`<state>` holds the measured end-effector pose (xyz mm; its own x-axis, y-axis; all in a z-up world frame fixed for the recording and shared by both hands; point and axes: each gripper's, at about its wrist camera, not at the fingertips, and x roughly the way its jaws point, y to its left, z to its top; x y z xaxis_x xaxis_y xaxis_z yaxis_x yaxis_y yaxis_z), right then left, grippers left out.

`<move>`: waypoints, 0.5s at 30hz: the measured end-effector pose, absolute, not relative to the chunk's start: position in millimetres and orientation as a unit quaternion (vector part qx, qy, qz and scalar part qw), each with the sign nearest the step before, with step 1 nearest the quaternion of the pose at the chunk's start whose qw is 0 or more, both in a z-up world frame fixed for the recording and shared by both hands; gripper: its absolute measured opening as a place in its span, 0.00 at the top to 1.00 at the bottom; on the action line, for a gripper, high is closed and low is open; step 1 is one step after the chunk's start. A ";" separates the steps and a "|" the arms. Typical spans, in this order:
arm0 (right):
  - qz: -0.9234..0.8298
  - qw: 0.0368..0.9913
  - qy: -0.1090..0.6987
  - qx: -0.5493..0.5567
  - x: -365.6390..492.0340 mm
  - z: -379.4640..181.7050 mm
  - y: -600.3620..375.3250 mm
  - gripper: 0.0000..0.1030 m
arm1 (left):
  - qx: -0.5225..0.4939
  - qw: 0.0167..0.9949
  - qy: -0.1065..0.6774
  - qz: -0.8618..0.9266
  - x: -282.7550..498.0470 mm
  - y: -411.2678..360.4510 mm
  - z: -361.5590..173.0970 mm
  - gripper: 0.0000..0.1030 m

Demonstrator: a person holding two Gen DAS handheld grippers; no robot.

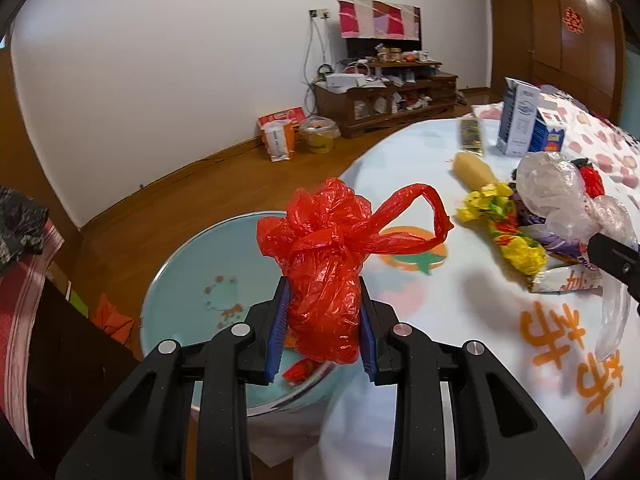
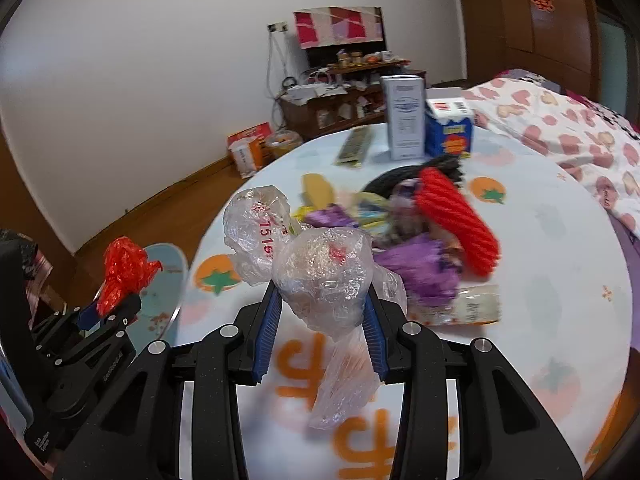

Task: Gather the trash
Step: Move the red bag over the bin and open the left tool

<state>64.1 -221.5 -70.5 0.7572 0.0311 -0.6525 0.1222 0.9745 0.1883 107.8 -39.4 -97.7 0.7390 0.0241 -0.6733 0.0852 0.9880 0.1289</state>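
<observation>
Round table [image 2: 560, 264] with printed cloth, trash heaped near its far edge.
Left gripper [image 1: 324, 312] is clamped on a red plastic bag [image 1: 328, 264] above a pale blue bin lid [image 1: 192, 272] beside the table's left edge; right gripper [image 2: 322, 316] grasps a clear plastic bag [image 2: 324, 276] over the table's near edge, beside purple wrappers [image 2: 420, 268].

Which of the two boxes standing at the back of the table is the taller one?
The white box is taller. The blue box beside it is shorter and has an orange patch on its front.
</observation>
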 end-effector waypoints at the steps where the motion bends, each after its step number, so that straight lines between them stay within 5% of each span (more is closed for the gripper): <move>1: -0.019 0.931 0.348 0.106 65.0 -70.0 -214.9 0.62 | 0.073 0.929 0.362 -0.013 105.4 -34.7 -97.1 0.70; 15: 0.026 0.929 0.362 0.066 78.5 -70.6 -155.6 0.62 | 0.040 0.927 0.370 0.040 109.6 25.8 -97.5 0.70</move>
<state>78.5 -155.6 -70.6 0.7363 0.0965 -0.6697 -0.0003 0.9898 0.1422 109.6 25.8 -97.5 0.7233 0.1041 -0.6826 -0.0455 0.9936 0.1033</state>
